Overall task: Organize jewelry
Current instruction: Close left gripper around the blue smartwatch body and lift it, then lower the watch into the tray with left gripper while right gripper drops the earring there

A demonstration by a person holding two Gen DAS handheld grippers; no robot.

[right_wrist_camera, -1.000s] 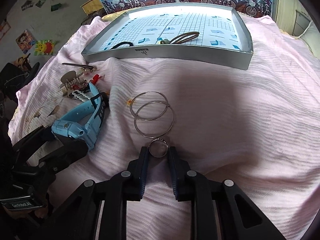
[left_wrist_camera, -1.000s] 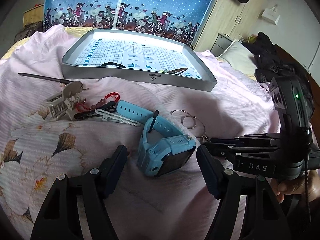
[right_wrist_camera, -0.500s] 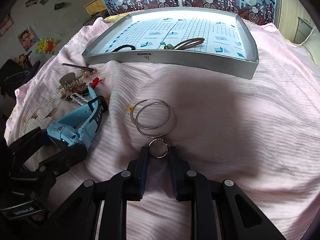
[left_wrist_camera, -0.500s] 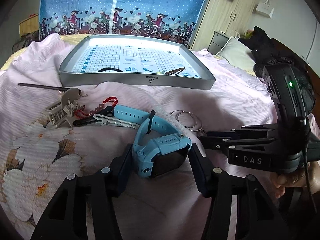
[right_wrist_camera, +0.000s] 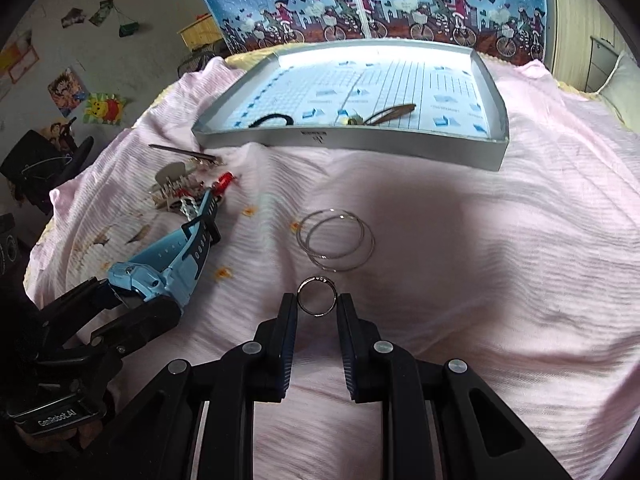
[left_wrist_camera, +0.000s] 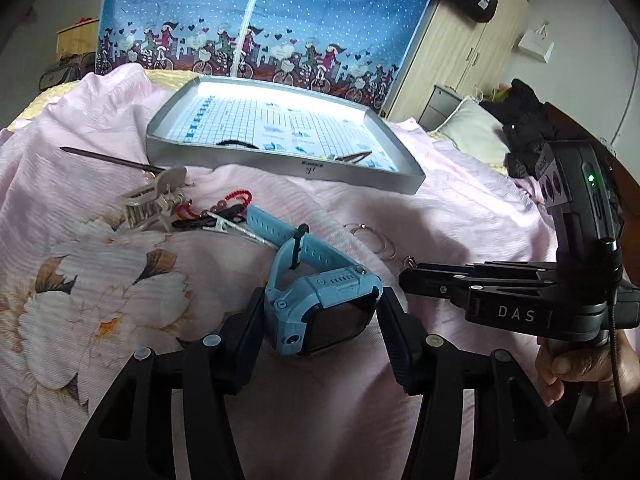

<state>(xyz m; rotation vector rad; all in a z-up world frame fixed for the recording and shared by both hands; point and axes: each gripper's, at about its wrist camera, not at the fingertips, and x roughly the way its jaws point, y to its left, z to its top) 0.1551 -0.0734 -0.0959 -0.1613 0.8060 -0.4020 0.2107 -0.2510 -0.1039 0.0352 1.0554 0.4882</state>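
A blue smartwatch (left_wrist_camera: 320,292) lies on the pink bedspread with its body tipped up. My left gripper (left_wrist_camera: 320,324) is shut on the watch body, one finger against each side; the right wrist view shows the same grasp on the watch (right_wrist_camera: 160,268). My right gripper (right_wrist_camera: 317,308) is shut on a small silver ring (right_wrist_camera: 316,300), held upright between its fingertips. Just beyond the ring lie two large silver hoop earrings (right_wrist_camera: 336,240). Farther back sits a silver tray (right_wrist_camera: 360,144) holding a black hair tie (right_wrist_camera: 272,120) and a brown clip (right_wrist_camera: 392,112).
Left of the watch lie a beige claw clip (left_wrist_camera: 152,200), a red bead bracelet (left_wrist_camera: 232,200), black and white clips (left_wrist_camera: 216,222) and a thin dark hair stick (left_wrist_camera: 108,158). A hand (left_wrist_camera: 580,364) holds the right gripper. Pillow (left_wrist_camera: 472,128) and wardrobe stand at the back right.
My left gripper moved forward around the blue watch and closed on its body, which now tilts up. My right gripper kept hold of the small ring with little movement.
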